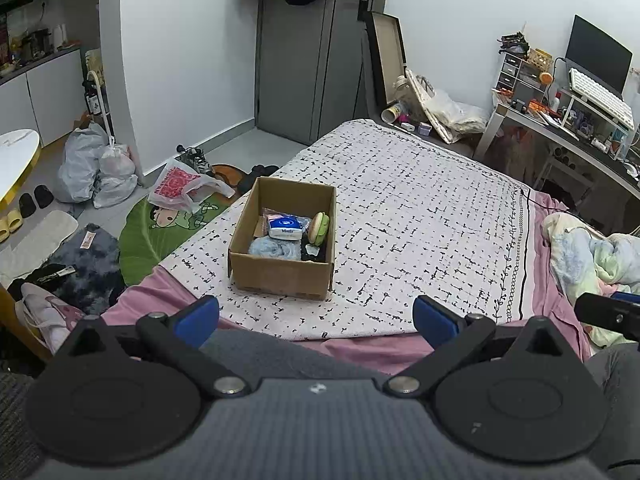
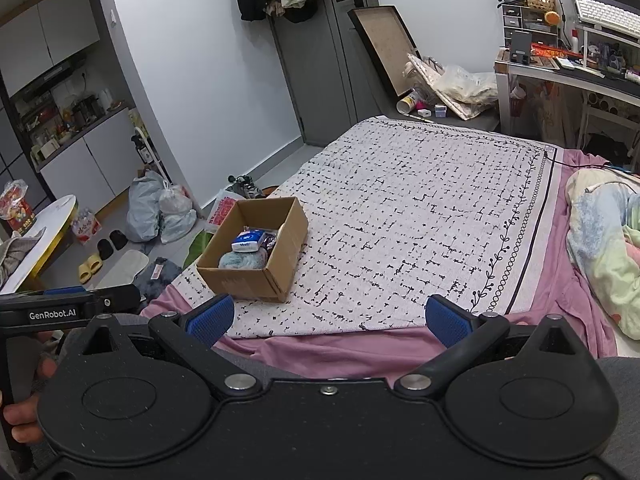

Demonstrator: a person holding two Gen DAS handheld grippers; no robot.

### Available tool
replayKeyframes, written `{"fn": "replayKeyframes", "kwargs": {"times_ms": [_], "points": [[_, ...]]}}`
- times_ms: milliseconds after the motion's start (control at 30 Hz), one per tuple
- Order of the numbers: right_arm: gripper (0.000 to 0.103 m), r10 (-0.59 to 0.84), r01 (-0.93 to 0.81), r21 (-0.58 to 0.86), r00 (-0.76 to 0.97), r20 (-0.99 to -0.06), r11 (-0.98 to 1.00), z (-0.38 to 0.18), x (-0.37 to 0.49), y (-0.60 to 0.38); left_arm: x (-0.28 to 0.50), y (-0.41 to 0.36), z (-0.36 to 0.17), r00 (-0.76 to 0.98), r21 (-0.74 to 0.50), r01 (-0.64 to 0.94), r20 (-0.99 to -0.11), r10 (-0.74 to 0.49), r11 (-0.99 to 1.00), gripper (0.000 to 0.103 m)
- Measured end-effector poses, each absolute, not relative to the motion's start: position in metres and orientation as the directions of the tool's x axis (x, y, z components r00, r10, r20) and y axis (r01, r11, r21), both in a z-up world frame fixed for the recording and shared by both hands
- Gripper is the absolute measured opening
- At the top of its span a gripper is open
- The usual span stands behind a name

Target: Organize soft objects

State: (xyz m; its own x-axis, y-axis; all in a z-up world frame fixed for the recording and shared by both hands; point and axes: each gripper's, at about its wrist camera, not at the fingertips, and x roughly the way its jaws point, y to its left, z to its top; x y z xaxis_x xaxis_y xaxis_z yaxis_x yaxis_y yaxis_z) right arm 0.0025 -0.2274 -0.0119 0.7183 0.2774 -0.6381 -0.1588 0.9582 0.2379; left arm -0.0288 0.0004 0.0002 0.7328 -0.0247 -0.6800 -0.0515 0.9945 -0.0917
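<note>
Both grippers are held low at the near edge of the bed, pointing across it. Spread wide with nothing between its blue pads, the left gripper (image 1: 316, 316) hovers over the pink sheet (image 1: 360, 350); the right gripper (image 2: 330, 316) is equally agape and empty just beside it, its black tip showing at the right edge of the left wrist view. In the right wrist view the left tool's handle enters from the left, with a hand (image 2: 24, 408) wrapped around it.

Largest ahead is the bed, covered by a white blanket with black dashes (image 1: 420, 216) laid over the pink sheet. A crumpled pastel quilt (image 1: 592, 256) lies at the right. On the blanket's near left part stands an open cardboard box (image 1: 282, 276), well apart from both grippers, with nothing between them and it. Inside are the soft things: a light blue fluffy bundle (image 1: 274, 249) at the near side and a blue-and-white tissue pack (image 1: 285, 227) behind it.

Beyond the bed are a grey door (image 1: 308, 60), a cluttered desk (image 1: 572, 128) at far right, and plastic bags (image 1: 96, 168) on the floor at left.

Only the left wrist view shows a green-and-tan round plush (image 1: 320, 228) against the box's right wall; in the right wrist view that wall hides it. The right wrist view alone shows the person's hand.
</note>
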Motion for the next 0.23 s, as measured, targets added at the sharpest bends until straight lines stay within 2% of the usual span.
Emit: {"fn": "replayKeyframes", "kwargs": {"times_ms": [233], "points": [[0.103, 0.278, -0.159, 0.238, 0.709, -0.648, 0.958, -0.0186, 0.0096, -0.2236, -0.0261, -0.0011, -0.0053, 0.726, -0.095, -0.047, -0.687, -0.031, 0.994, 0.102]]}}
